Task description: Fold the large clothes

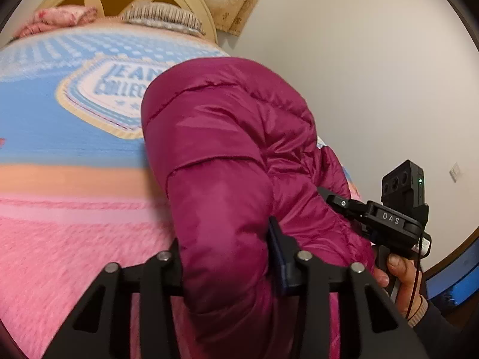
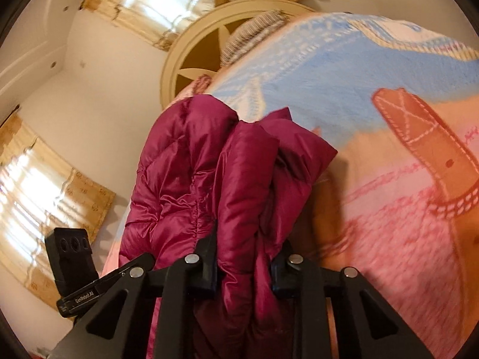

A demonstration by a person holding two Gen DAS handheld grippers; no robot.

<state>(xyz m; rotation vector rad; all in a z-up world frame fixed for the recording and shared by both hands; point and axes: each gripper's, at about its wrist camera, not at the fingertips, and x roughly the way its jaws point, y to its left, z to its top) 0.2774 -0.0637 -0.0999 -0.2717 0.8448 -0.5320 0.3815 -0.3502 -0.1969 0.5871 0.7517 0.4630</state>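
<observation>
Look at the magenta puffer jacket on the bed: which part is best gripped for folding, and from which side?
Grip the magenta puffer jacket at its bunched near edge, coming from the foot of the bed blanket. The padding compresses there into a narrow ridge; both the left tongs and right tongs already pinch such ridges.

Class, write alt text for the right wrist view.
The right gripper pinches a bunched magenta puffer jacket above a pink and blue printed blanket. The left gripper shows at lower left, curtained windows behind.
</observation>
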